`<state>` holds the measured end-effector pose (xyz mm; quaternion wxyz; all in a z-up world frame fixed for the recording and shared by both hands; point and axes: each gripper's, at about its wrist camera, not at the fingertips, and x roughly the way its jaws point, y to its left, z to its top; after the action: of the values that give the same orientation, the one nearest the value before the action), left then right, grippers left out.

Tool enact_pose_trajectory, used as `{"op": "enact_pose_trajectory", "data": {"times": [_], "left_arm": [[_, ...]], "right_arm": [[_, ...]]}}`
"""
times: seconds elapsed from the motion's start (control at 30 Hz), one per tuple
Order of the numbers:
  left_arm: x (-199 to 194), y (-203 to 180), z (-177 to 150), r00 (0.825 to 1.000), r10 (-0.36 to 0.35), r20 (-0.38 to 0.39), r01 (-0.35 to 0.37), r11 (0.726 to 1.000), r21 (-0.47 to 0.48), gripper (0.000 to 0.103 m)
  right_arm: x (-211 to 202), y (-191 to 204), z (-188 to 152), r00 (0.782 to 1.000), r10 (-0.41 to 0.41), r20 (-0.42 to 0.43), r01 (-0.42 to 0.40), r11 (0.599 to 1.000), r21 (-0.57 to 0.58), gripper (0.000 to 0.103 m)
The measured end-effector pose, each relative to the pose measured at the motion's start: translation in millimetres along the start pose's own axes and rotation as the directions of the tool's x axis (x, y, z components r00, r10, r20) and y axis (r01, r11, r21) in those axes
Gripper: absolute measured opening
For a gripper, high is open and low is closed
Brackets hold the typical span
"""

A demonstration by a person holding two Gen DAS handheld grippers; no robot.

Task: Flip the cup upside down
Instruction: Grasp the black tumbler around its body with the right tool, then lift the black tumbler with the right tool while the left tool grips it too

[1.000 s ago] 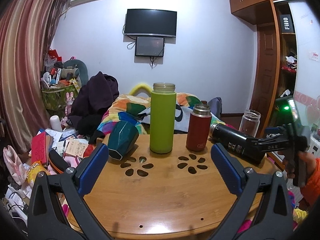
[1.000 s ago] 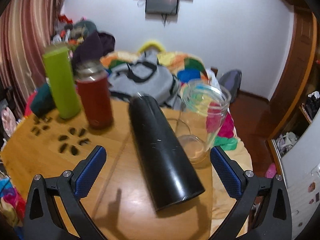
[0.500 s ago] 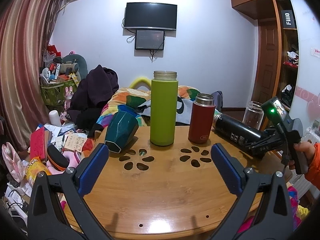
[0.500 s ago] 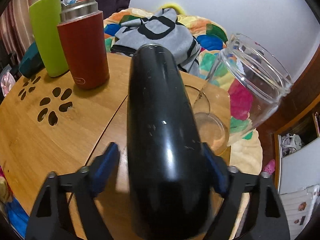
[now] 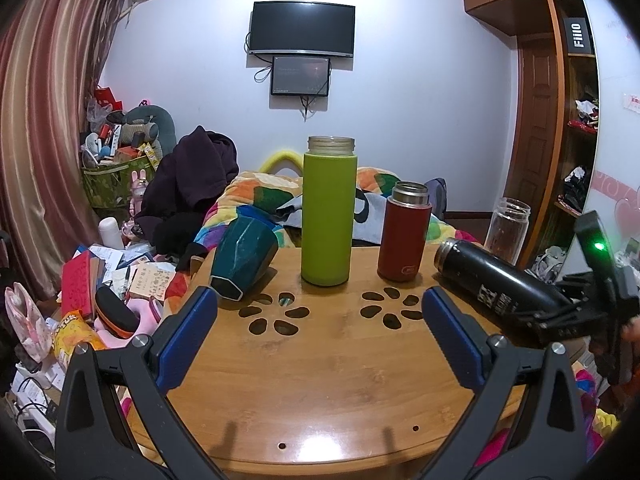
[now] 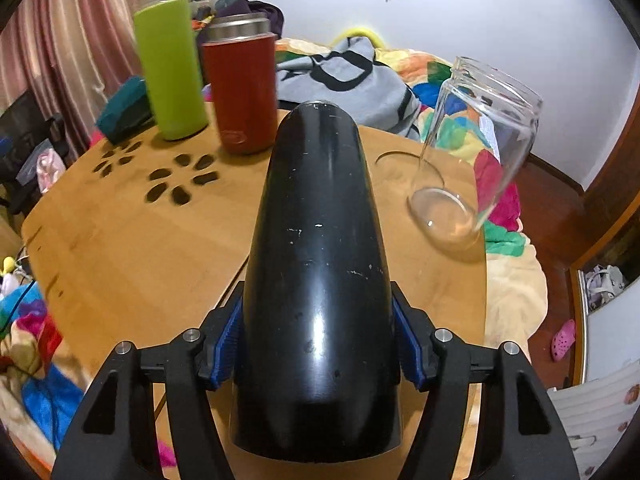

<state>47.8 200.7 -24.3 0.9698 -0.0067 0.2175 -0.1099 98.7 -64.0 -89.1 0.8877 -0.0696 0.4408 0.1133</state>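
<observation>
A long black flask cup (image 6: pixel 320 280) lies nearly level over the round wooden table (image 6: pixel 132 248). My right gripper (image 6: pixel 318 344) is shut on its lower body, blue pads (image 6: pixel 226 340) pressed on both sides. In the left wrist view the same black cup (image 5: pixel 492 286) is tilted with its mouth up-left, held by the right gripper (image 5: pixel 560 316) at the table's right edge. My left gripper (image 5: pixel 320 336) is open and empty over the near table (image 5: pixel 320 380).
A tall green bottle (image 5: pixel 329 216), a red flask (image 5: pixel 405 234) and a clear glass jar (image 6: pixel 472 152) stand on the table. A teal faceted cup (image 5: pixel 242 256) leans at the far left edge. A bed with clothes lies behind; clutter covers the floor at left.
My right gripper moved in and closed its pads around the black cup, then lifted its far end. The left gripper stayed open and shifted only slightly.
</observation>
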Motion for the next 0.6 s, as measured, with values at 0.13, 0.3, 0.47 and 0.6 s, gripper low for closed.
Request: {"op": "enact_pose_trajectory", "data": {"times": [0.13, 0.3, 0.47, 0.6], "left_arm": [[-0.6, -3.3, -1.8, 1.000, 0.000, -0.004, 0.000, 1.000, 0.009, 0.103], [-2.1, -6.4, -4.0, 1.000, 0.002, -0.011, -0.002, 1.000, 0.027, 0.103], [-4.6, -8.1, -6.5, 1.000, 0.011, -0.012, -0.010, 0.999, 0.047, 0.103], [-2.9, -9.5, -10.1, 1.000, 0.014, -0.022, -0.012, 0.997, 0.078, 0.103]], "right_arm": [[-7.6, 14.1, -9.2, 0.999, 0.041, 0.026, -0.041, 0.999, -0.019, 0.061], [-11.5, 38.5, -9.1, 0.993, 0.098, 0.062, -0.094, 0.994, -0.062, 0.061], [-6.9, 68.3, -6.0, 0.987, 0.150, 0.063, -0.142, 0.982, -0.122, 0.061], [-4.8, 83.4, -3.3, 0.979, 0.192, 0.062, -0.181, 0.972, -0.149, 0.061]]}}
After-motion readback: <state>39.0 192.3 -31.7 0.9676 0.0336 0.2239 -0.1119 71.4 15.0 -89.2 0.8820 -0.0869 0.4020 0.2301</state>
